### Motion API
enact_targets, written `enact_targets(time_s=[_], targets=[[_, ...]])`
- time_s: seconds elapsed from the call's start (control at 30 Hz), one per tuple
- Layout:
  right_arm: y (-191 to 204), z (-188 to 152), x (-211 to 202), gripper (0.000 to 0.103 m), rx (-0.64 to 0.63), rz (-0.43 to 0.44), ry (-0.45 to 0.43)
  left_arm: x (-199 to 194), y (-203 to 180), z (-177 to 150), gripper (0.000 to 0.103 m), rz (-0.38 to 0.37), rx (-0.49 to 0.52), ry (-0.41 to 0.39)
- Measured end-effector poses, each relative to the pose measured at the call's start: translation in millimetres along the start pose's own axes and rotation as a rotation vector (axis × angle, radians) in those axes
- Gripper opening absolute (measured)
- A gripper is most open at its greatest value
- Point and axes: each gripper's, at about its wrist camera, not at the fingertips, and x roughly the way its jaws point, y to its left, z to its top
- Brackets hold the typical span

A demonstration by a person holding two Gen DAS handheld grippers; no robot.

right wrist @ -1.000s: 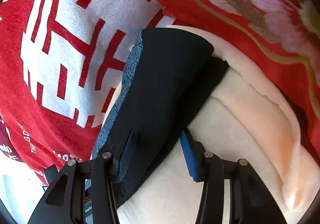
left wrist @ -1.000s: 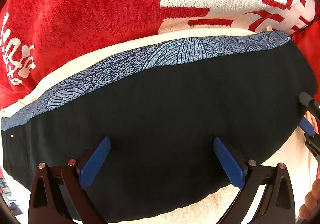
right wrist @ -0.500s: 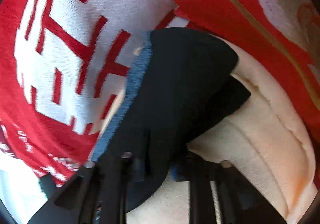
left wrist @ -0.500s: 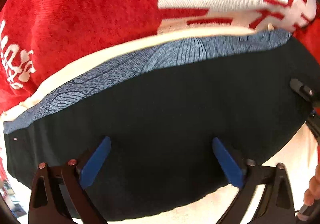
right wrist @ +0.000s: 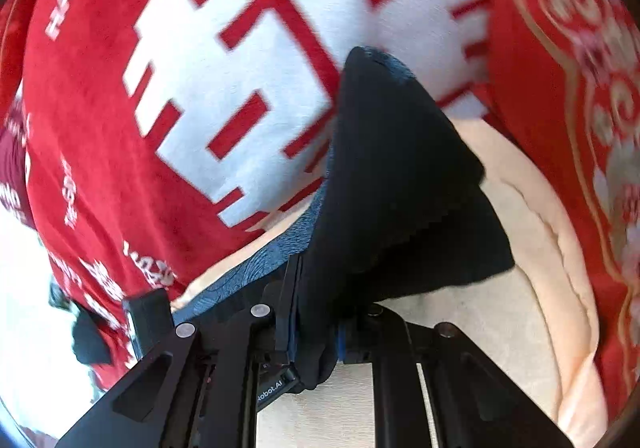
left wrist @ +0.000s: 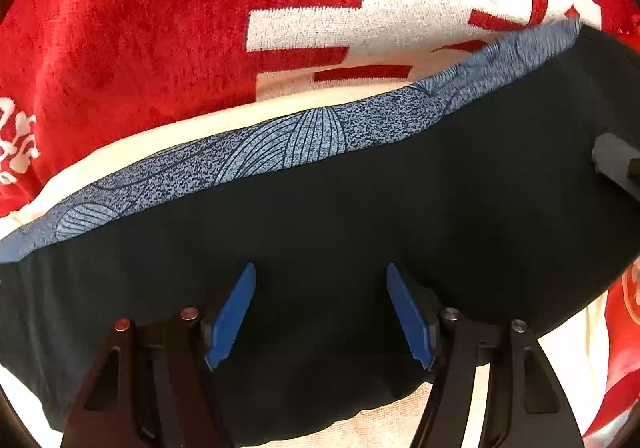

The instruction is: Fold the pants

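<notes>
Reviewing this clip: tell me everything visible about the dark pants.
The pants are dark, soft cloth with a blue patterned band along one edge. They lie on a cream blanket over red bedding. The right gripper is shut on one end, which is lifted. The left gripper is closing, cloth between its pads, not yet pinched.

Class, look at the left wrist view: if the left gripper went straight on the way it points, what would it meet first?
Most likely the dark pants: the left gripper, jaws closing, points down onto that fabric, which fills the space ahead.
</notes>
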Motion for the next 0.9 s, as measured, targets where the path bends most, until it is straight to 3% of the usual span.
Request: enact_targets(time_s=[0.17, 0.27, 0.4, 0.47, 0.6, 0.73, 0.83, 0.9], targets=[[44, -5, -1, 0.015, -0.155, -0.094, 0.009, -9, 17, -4, 0.069, -0.046, 0.007, -0.012], [81, -12, -1, 0.015, -0.271, -0.143, 0.007, -26, 50, -13, 0.069, -0.076, -0.064, -0.010], [128, -32, 9, 0.016, -0.432, -0.231, 0.017, -54, 111, -30, 0.070, -0.037, -0.116, -0.035], [151, -48, 19, 0.018, -0.509, -0.271, 0.025, -65, 146, -40, 0.085, -0.009, -0.135, -0.047], [203, -90, 55, 0.022, -0.681, -0.361, 0.068, -76, 223, -59, 0.085, 0.058, -0.163, -0.038], [235, -148, 113, 0.029, -0.834, -0.452, 0.145, -81, 273, -94, 0.085, 0.133, -0.231, -0.015], [244, -208, 161, 0.035, -1.029, -0.614, 0.219, -79, 310, -110, 0.085, 0.165, -0.274, 0.014], [253, -231, 168, 0.039, -1.136, -0.685, 0.195, -84, 327, -117, 0.085, 0.168, -0.284, 0.013]])
